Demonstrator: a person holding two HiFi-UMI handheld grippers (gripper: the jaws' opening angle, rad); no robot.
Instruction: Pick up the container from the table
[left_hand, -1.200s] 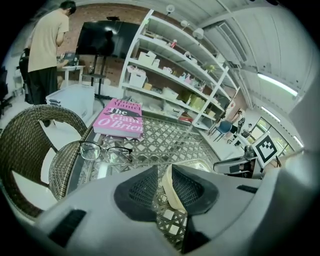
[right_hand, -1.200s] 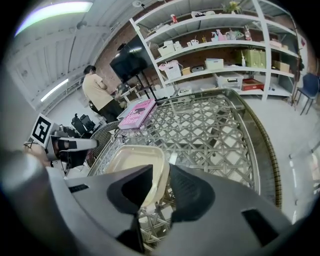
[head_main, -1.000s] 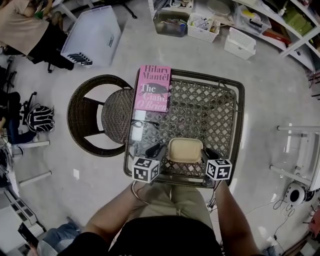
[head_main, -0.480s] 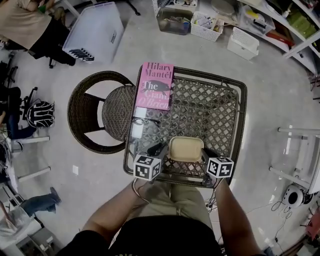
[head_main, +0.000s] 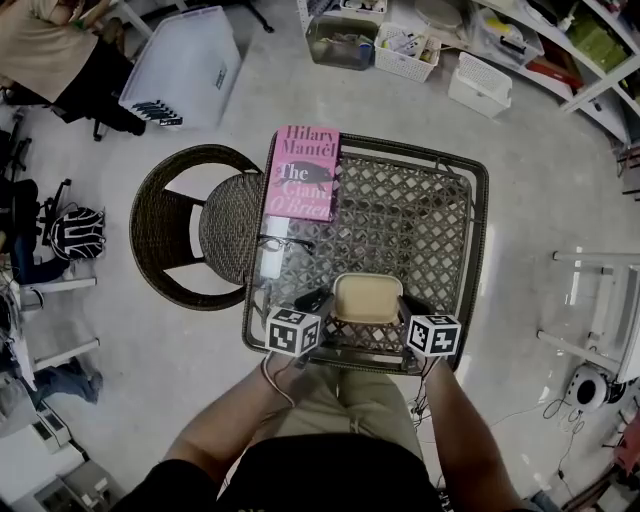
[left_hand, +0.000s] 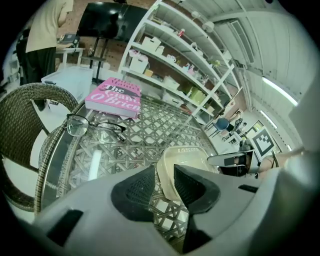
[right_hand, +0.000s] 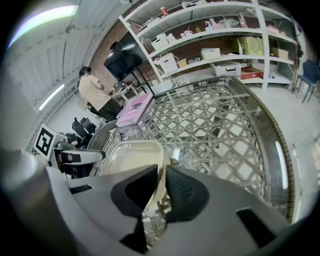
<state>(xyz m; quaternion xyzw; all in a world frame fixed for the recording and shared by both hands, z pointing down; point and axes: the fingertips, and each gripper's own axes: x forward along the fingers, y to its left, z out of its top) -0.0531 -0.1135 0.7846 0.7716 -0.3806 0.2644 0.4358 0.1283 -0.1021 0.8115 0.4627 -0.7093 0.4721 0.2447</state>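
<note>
The left gripper's (left_hand: 165, 182) jaws are nearly shut, pinching the left rim of the beige rectangular plastic container (head_main: 368, 298). The right gripper's (right_hand: 161, 187) jaws are pinched on its right rim, by the glass-topped wicker counter's (head_main: 430, 215) near edge. The thin rims could be slipped by an uneven lift. Whether the base touches the glass cannot be made out.

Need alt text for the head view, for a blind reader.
From above, the left gripper and right gripper pinch opposite sides of a beige container at the near edge of a glass-topped wicker table. A pink book and glasses lie farther back; a wicker chair stands at the table's left.
</note>
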